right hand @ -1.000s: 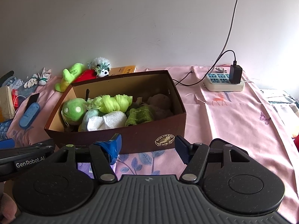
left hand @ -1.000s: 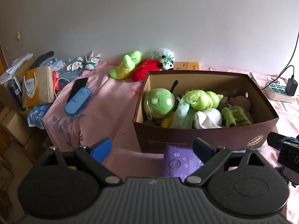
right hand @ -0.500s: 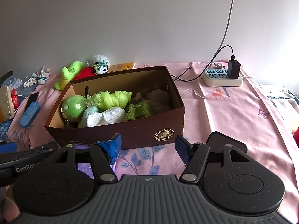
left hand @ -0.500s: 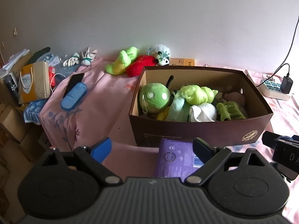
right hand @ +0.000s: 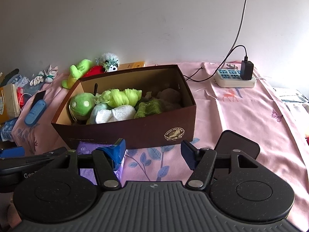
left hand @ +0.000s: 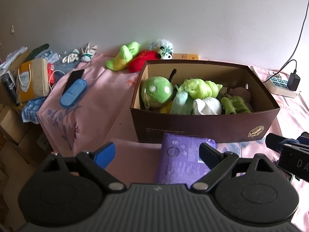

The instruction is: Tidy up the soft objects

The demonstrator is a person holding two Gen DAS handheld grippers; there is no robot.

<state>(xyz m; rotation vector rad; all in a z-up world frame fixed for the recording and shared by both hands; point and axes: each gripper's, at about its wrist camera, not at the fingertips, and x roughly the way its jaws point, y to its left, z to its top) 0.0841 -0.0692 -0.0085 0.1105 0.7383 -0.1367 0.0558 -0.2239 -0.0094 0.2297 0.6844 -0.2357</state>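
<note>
A dark brown cardboard box (left hand: pixel 202 129) (right hand: pixel 135 131) stands on the pink cloth. It holds a green round plush (left hand: pixel 156 91) (right hand: pixel 82 104), a lime cloth bundle (left hand: pixel 200 86) (right hand: pixel 121 96), a white towel (left hand: pixel 207 106) (right hand: pixel 115 114) and a green knit piece (left hand: pixel 234 104) (right hand: pixel 149 108). Behind the box lie a green plush (left hand: pixel 123 58) (right hand: pixel 77 71), a red plush (left hand: pixel 143 61) and a small white panda toy (left hand: pixel 165 49) (right hand: pixel 110 62). My left gripper (left hand: pixel 156 152) is open above a purple soft pack (left hand: pixel 183 160) (right hand: pixel 85 150). My right gripper (right hand: pixel 153 151) is open over bare cloth.
A blue case (left hand: pixel 73 92) (right hand: pixel 35 112) and a black phone (left hand: pixel 74 77) lie left of the box. White gloves (left hand: pixel 79 55) sit near the wall. A power strip with a charger (right hand: pixel 235 77) (left hand: pixel 283 83) is at the right. Bags and cartons (left hand: pixel 32 81) crowd the left edge.
The left gripper has drawn back a little, so the box looks smaller and more of the purple pack shows between its fingers. The right view also sits slightly farther back.
</note>
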